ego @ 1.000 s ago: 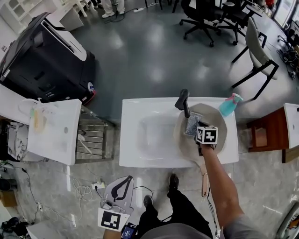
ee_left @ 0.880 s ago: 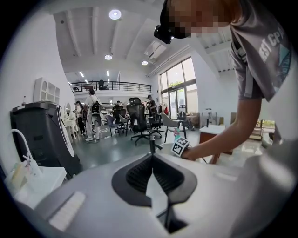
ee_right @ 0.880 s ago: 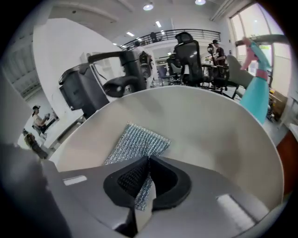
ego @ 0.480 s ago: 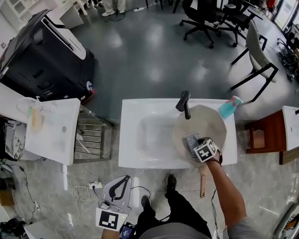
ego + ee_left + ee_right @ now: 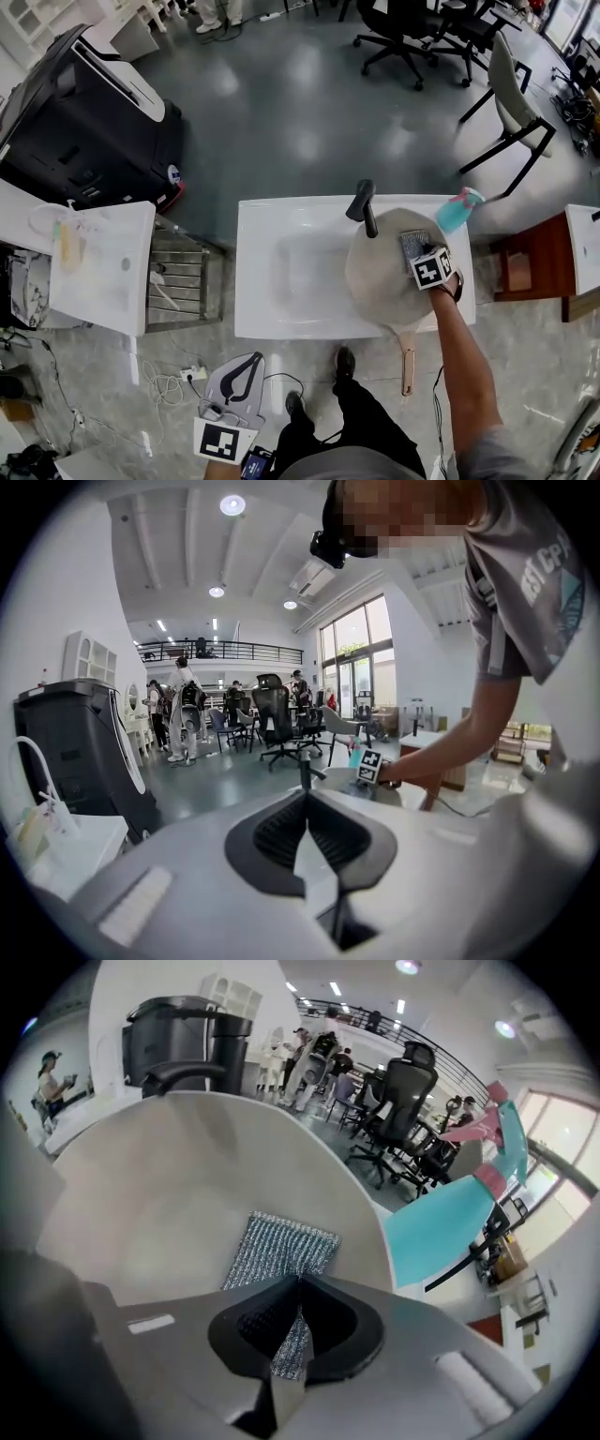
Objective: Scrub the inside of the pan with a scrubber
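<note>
The person wears a grey short-sleeved T-shirt (image 5: 511, 621) with a teal and white print, dark trousers (image 5: 373, 420) and dark shoes (image 5: 348, 360). A dark band (image 5: 457, 284) circles the right wrist. The left tool (image 5: 306, 810) and the right tool (image 5: 298, 1285) share one build: a pale grey moulded body around a black, ribbed, leaf-shaped recess, with a pale strip on the casing. Each carries a cube (image 5: 430, 269) with black-and-white square markers.

matt pan (image 5: 384, 272), rough woven scrubber (image 5: 413, 246)
</note>
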A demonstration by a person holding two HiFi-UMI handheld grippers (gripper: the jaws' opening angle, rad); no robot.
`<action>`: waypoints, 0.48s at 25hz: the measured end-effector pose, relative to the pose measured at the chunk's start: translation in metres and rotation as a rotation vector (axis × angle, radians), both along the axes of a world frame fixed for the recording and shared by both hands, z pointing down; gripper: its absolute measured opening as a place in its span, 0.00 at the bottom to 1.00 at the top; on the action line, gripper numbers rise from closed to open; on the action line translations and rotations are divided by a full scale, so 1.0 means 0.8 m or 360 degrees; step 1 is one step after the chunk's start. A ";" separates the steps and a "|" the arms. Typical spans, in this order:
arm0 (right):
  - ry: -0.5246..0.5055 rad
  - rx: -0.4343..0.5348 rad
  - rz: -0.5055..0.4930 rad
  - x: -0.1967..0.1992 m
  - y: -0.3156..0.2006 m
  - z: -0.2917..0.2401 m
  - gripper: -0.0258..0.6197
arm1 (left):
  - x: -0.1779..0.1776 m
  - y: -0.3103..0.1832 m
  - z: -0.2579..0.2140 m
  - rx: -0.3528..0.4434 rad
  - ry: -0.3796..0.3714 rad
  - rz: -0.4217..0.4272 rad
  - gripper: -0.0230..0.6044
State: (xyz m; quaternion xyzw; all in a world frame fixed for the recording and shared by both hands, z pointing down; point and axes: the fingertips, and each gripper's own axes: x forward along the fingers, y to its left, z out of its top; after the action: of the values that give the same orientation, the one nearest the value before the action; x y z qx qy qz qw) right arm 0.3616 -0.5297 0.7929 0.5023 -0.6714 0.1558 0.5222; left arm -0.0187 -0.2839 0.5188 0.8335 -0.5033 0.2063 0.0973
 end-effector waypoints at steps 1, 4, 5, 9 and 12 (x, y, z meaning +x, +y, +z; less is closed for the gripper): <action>-0.0058 0.0023 0.0033 -0.006 -0.011 -0.002 0.06 | 0.000 0.000 0.000 -0.0002 -0.0001 0.0001 0.04; -0.0250 0.0066 0.0072 -0.045 -0.032 -0.007 0.06 | 0.001 -0.002 0.004 -0.0006 -0.0005 0.0007 0.04; -0.0301 0.0071 0.0062 -0.062 -0.036 -0.008 0.06 | 0.001 -0.003 0.005 -0.0007 -0.0007 0.0010 0.04; -0.0385 0.0060 -0.0092 -0.133 -0.031 -0.008 0.06 | 0.006 -0.006 0.004 -0.0014 0.0000 0.0010 0.04; -0.0404 -0.0018 -0.0250 -0.177 0.000 -0.001 0.06 | 0.006 -0.008 0.004 -0.0005 0.0004 0.0009 0.04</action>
State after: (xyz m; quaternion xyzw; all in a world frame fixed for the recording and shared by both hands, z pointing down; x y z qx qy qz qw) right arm 0.2197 -0.5298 0.7918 0.4216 -0.7683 0.1806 0.4465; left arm -0.0137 -0.2900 0.5218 0.8349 -0.5006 0.2062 0.0987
